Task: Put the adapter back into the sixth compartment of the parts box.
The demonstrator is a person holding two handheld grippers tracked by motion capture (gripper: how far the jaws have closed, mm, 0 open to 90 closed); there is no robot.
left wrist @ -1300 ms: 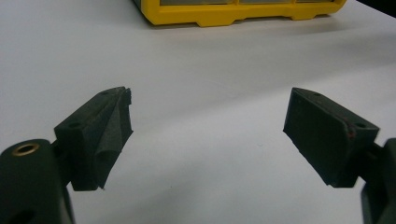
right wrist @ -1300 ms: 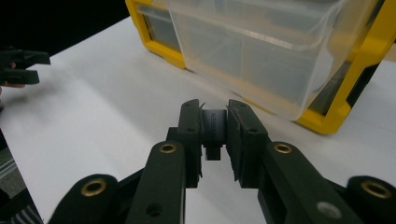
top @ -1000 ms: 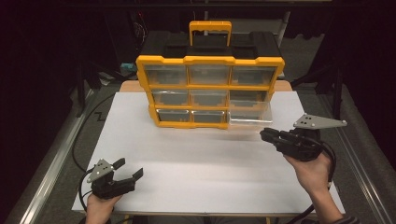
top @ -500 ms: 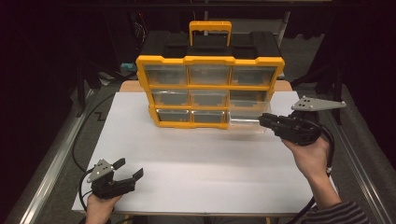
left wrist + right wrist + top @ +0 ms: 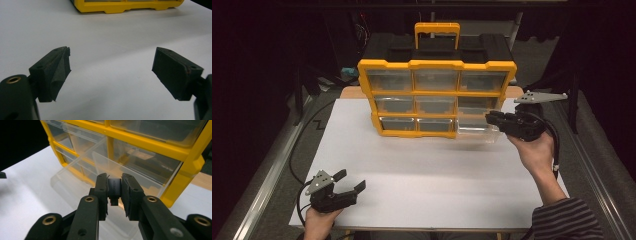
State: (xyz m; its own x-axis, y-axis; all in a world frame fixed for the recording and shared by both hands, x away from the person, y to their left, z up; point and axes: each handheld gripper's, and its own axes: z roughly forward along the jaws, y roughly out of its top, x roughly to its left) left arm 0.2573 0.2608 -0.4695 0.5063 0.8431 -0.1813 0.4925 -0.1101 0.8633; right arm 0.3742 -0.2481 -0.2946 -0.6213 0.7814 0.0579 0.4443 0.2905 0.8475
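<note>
A yellow organizer (image 5: 437, 95) with clear drawers stands upright at the back of the white tabletop (image 5: 437, 175). Its bottom-right clear drawer (image 5: 477, 129) is pulled out; it also shows in the right gripper view (image 5: 82, 170). My right gripper (image 5: 490, 119) hovers at that drawer's right end, shut on a small black lettered piece (image 5: 115, 188). The jaws have just eased open a trace, and the pads still press on the piece. My left gripper (image 5: 349, 182) rests low at the front left, jaws wide open (image 5: 111, 67), nothing between them.
The organizer's yellow carry handle (image 5: 437, 30) sticks up at the back. Metal rails (image 5: 267, 180) run along both sides of the table. A black cable (image 5: 309, 130) trails off the left edge. Bare white surface lies between the two grippers.
The right hand has moved up and left in the high view, from beside the table's right edge to the pulled-out drawer. The left gripper has stayed put.
</note>
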